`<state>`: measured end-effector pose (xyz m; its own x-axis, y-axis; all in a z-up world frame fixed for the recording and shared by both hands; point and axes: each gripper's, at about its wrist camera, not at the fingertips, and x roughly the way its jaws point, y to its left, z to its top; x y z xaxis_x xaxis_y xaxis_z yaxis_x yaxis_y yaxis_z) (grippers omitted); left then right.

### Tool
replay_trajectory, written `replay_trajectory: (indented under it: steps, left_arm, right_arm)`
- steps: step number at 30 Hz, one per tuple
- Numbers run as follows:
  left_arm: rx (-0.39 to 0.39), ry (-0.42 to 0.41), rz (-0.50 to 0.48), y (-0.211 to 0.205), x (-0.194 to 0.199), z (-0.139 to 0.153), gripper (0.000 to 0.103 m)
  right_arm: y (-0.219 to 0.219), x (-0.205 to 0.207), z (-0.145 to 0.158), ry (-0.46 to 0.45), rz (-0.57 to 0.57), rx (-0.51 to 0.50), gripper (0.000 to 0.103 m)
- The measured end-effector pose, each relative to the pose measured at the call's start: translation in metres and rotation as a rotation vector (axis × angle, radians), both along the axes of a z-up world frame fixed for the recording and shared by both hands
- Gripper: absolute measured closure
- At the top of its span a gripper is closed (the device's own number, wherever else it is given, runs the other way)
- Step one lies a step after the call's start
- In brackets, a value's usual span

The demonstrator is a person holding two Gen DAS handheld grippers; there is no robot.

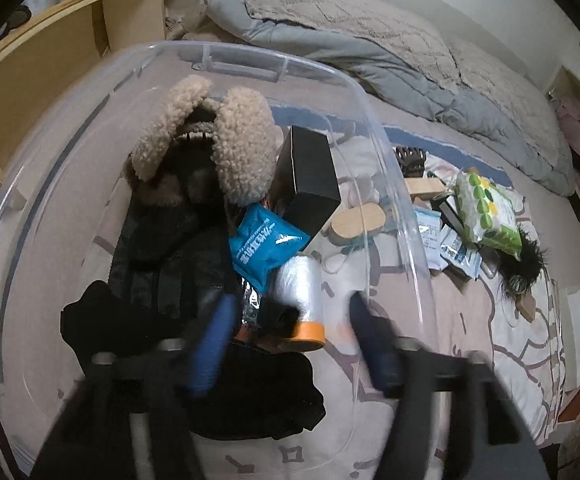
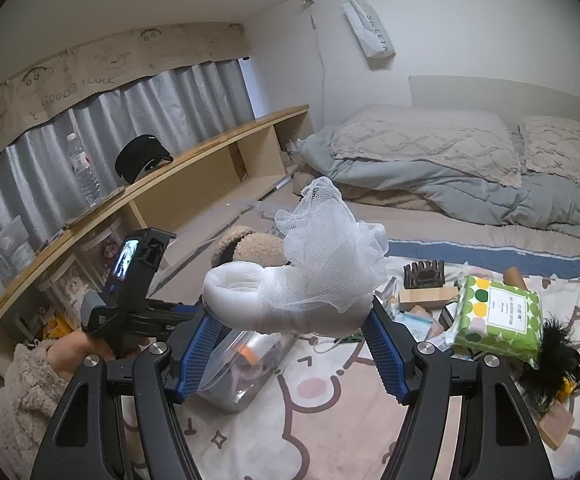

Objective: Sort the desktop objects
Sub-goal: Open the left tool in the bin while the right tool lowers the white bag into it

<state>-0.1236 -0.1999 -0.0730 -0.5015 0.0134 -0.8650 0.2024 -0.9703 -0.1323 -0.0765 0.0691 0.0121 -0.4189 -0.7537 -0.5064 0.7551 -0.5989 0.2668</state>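
Observation:
My left gripper (image 1: 290,320) is open and empty above a clear plastic bin (image 1: 385,136) on the bed. Its blue fingers (image 1: 214,344) straddle a roll of clear film with an orange end (image 1: 301,300). The bin also holds a fleece-trimmed black garment (image 1: 210,148), a black box (image 1: 309,172) and a blue packet (image 1: 266,244). My right gripper (image 2: 290,316) is shut on a white mesh bundle (image 2: 309,264), held in the air beside the bin (image 2: 246,360). The left gripper (image 2: 138,300) shows in the right wrist view.
Loose items lie on the bed sheet right of the bin: a green dotted tissue pack (image 1: 485,208), (image 2: 497,316), wooden blocks (image 1: 423,188), paper packets (image 1: 449,248), a black feathery thing (image 1: 525,264) and a dark comb (image 2: 423,272). A wooden shelf (image 2: 210,148) runs along the left. Pillows and duvet (image 2: 429,160) lie behind.

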Motion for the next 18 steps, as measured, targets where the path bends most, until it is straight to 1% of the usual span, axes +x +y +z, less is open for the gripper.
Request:
replay_trajectory:
  steps: [4,8,12,18]
  left_arm:
    - [-0.004,0.036,0.021,-0.004,0.004,0.008,0.039]
    - [-0.013,0.085,0.057,-0.011,0.01,0.019,0.039]
    - [-0.033,0.167,0.109,-0.019,0.022,0.038,0.039]
    - [-0.053,0.29,0.183,-0.032,0.043,0.061,0.039]
  right_arm:
    - [-0.004,0.001,-0.001,0.007,0.007,0.014,0.032]
    - [-0.017,0.003,-0.002,0.025,0.058,0.045,0.032]
    - [-0.042,0.008,-0.005,0.07,0.135,0.111,0.032]
    - [-0.084,0.007,-0.013,0.088,0.23,0.187,0.032]
